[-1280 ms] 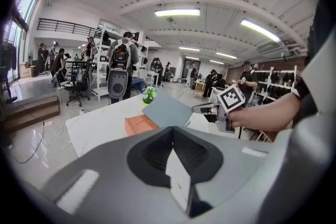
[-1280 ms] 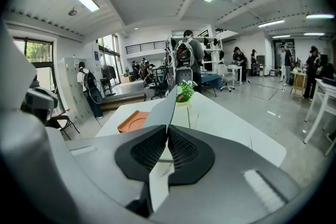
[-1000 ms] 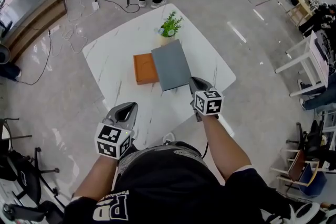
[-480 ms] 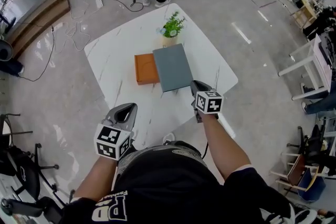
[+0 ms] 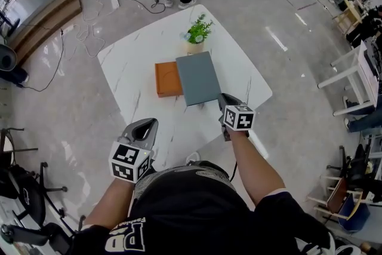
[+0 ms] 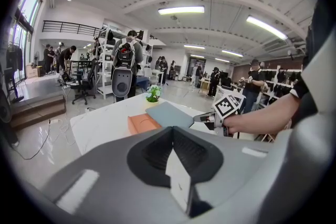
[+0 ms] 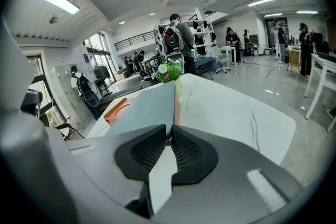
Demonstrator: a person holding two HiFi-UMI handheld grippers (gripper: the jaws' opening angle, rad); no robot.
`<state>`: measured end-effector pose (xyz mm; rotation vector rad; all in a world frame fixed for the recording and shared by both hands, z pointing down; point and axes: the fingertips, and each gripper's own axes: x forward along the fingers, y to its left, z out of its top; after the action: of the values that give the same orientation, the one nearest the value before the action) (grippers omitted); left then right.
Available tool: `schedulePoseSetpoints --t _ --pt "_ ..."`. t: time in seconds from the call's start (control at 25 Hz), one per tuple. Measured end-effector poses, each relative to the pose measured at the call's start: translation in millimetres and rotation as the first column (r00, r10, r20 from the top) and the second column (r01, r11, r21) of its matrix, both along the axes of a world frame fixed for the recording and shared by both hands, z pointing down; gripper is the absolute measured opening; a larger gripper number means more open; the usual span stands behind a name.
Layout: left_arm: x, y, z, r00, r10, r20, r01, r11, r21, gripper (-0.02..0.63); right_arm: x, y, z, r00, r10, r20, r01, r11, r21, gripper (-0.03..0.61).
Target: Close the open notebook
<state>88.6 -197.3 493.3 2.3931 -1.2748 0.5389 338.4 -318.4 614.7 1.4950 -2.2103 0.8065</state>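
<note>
Right gripper view: right claw (image 7: 169, 136) clamps notebook (image 7: 144, 107) by its edge.

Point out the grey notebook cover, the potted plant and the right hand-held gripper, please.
grey notebook cover (image 5: 199, 77): head view, middle of its flat face.
potted plant (image 5: 197, 28): head view, on the green leaves.
right hand-held gripper (image 5: 222, 98): head view, between its fingertips.

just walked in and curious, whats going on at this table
A person is closing a notebook on a white table. The right gripper is shut on the near edge of its grey cover, which is lifted and tilted over the orange half. The left gripper is shut on nothing and held low, short of the table. A small plant stands behind the notebook.
</note>
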Motion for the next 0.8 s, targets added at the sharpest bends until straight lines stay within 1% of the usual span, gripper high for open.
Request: schedulePoseSetpoints --t 0.6,0.8 --pt "-10.8 1.9 1.6 1.000 0.023 -0.014 -0.023 1.000 0.001 0.058 -7.3 5.7 0.8 0.998 0.055 -0.004 -0.055 0.998 -0.007 0.012" --pt "-19.0 0.7 0.3 0.999 0.032 -0.013 -0.032 0.999 0.001 0.058 -6.4 4.4 -3.0 0.998 0.063 -0.026 -0.063 0.998 0.007 0.021"
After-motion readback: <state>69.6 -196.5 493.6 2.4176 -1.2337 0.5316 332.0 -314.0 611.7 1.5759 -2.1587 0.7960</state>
